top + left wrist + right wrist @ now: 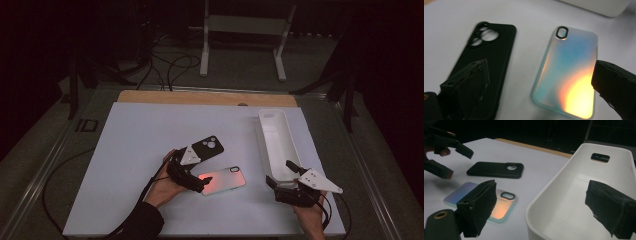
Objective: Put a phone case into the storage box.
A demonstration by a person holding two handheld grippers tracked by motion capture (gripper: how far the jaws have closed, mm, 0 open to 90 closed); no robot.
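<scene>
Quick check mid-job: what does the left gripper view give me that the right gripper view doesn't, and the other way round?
Left gripper view alone: the black phone case's camera cutouts seen close up from above, and the orange glow on the iridescent phone case, with the left hand-held gripper open above both cases.

Right gripper view alone: the inside of the white bin with its handle slot, and the right hand-held gripper open at the bin's near end.

Shared: both cases lying flat and apart on the white table.

left tongs [200, 184]: black, grey triangular plate, black cable | right tongs [280, 176]: same | left sleeve [142, 222]: dark
</scene>
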